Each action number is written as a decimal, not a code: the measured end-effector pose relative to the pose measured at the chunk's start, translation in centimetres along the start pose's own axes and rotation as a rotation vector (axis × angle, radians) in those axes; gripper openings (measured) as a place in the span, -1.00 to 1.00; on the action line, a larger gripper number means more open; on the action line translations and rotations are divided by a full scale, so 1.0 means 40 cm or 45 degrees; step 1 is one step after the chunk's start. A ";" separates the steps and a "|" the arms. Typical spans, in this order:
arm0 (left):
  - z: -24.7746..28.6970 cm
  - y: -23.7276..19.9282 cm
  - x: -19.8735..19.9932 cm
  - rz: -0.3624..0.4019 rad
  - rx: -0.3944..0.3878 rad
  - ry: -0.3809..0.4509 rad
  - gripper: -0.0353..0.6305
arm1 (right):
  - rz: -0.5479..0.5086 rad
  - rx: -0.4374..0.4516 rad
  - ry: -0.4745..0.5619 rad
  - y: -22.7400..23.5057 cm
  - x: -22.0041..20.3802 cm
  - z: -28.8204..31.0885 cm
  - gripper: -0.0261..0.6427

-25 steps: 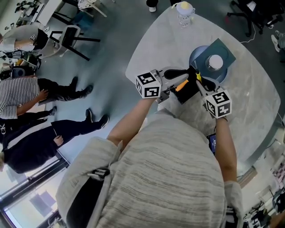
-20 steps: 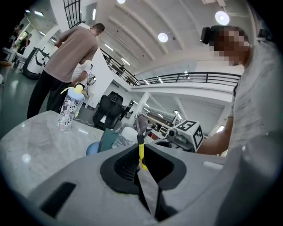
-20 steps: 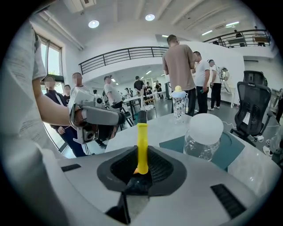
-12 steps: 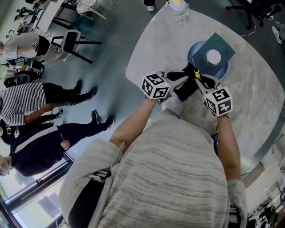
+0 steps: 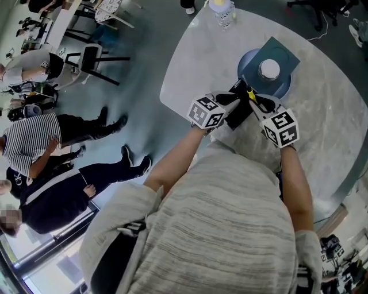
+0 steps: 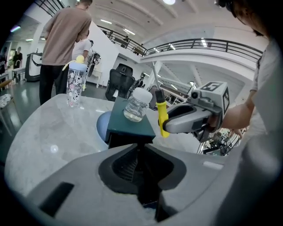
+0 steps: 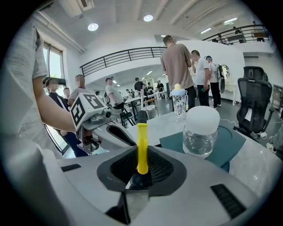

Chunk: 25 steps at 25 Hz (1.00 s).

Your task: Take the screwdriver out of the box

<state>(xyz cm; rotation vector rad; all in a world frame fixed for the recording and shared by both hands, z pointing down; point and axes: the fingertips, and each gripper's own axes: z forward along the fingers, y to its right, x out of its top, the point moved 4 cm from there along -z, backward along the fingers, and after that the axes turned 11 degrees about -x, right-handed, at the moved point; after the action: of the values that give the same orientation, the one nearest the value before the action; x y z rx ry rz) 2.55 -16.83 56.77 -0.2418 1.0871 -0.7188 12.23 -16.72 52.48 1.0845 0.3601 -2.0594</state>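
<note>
The yellow screwdriver (image 7: 142, 148) stands upright with its lower end clamped in my right gripper (image 7: 142, 170), which is shut on it. It also shows as a yellow bar (image 6: 162, 117) in the left gripper view and as a small yellow streak (image 5: 250, 92) in the head view. A black box (image 5: 238, 113) lies between the two grippers. My left gripper (image 5: 234, 99) sits at its left edge, jaws shut (image 6: 140, 152). Whether they pinch the box's rim I cannot tell. The right gripper (image 5: 257, 103) hovers at the box's right side.
Just beyond the grippers a teal slab (image 5: 287, 54) rests on a blue round base (image 5: 248, 64), with a white-lidded glass jar (image 5: 268, 69) on top. A drink bottle (image 5: 223, 11) stands at the marble table's (image 5: 201, 57) far edge. People (image 5: 34, 132) and a chair (image 5: 95, 51) are on the floor to the left.
My left gripper has dropped and tipped downward toward the box. The orange piece seen beside it earlier no longer shows. The right gripper keeps still, holding the screwdriver.
</note>
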 end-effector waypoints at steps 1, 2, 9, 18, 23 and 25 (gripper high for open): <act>0.003 -0.003 -0.002 0.002 0.016 -0.017 -0.77 | 0.001 0.000 0.001 0.001 0.000 -0.001 -0.72; 0.006 -0.006 -0.005 0.006 0.033 -0.036 -0.77 | 0.003 0.001 0.002 0.001 0.000 -0.002 -0.72; 0.036 -0.020 -0.040 0.073 0.134 -0.217 -0.56 | 0.015 0.008 0.010 -0.001 -0.002 -0.006 -0.72; 0.070 -0.033 -0.068 0.096 0.213 -0.375 -0.43 | 0.018 0.017 0.019 0.003 -0.006 -0.009 -0.72; 0.084 -0.036 -0.087 0.103 0.253 -0.465 -0.43 | 0.014 0.022 0.027 0.000 -0.001 -0.016 -0.72; 0.089 -0.040 -0.096 0.096 0.269 -0.493 -0.43 | 0.015 0.022 0.029 0.001 -0.002 -0.016 -0.72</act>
<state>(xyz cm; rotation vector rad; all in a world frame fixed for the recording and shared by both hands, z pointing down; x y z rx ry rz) 3.97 -16.16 62.01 -0.1492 0.6437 -0.6794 12.67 -16.35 52.16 1.1187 0.3470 -2.0449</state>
